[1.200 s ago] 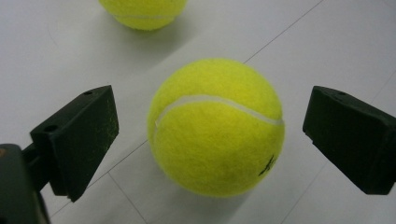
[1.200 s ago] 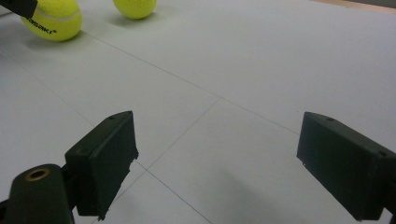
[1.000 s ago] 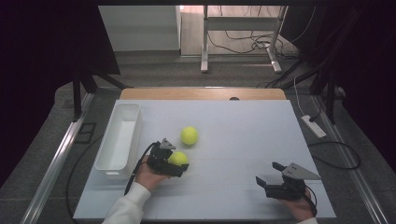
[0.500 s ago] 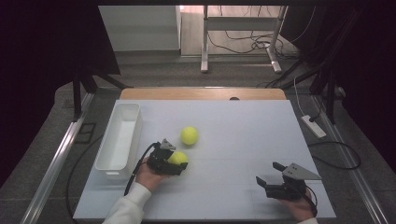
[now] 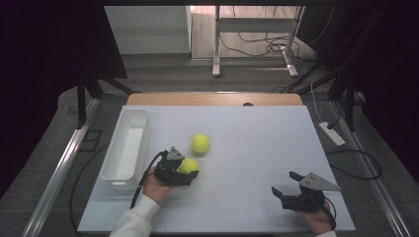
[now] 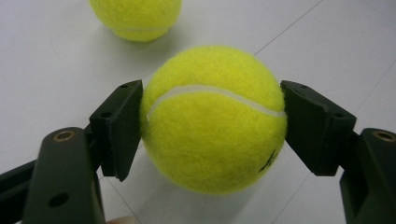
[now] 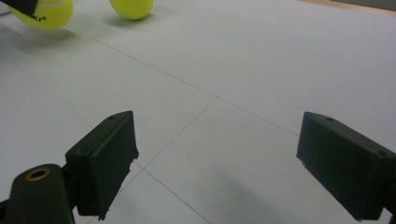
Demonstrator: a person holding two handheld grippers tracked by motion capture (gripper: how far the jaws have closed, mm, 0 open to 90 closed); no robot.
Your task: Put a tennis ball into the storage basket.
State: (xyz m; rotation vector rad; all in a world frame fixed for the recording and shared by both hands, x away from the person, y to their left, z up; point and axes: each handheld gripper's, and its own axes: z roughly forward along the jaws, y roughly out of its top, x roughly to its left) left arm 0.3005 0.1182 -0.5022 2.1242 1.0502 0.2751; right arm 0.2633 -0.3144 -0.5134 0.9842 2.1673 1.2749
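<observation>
High view first: left gripper [image 5: 190, 170] low on the white table [image 5: 257, 138], clamped on the near tennis ball [image 5: 188, 165]. Have just been closing, those jaws, with the ball between them. Seen from the left gripper view: pads [image 6: 119, 126] pressed flat to both flanks of the near tennis ball [image 6: 215, 121], felt bulging a little past each pad, seam running across from one to the other. Narrowed to the ball's width and no further. Looks to rest on the table or just above it; hard to tell which.

Ahead of the jaws and slightly to one side, well clear of them: second tennis ball [image 5: 200, 143], loose on the table, untouched. To the outer side of the left gripper, just beside the hand: white bin [image 5: 146, 133], nothing showing inside.

Right gripper [image 5: 286, 183] well apart on the far side, jaws wide, nothing between them but bare table in the right gripper view.

Judged from this: grasp made, reach finished. Next likely a lift and a carry sideways to the bin, then release over it. Grip sits about mid-ball, so slipping seems unlikely; worth keeping the swing clear of the bin's near wall.
</observation>
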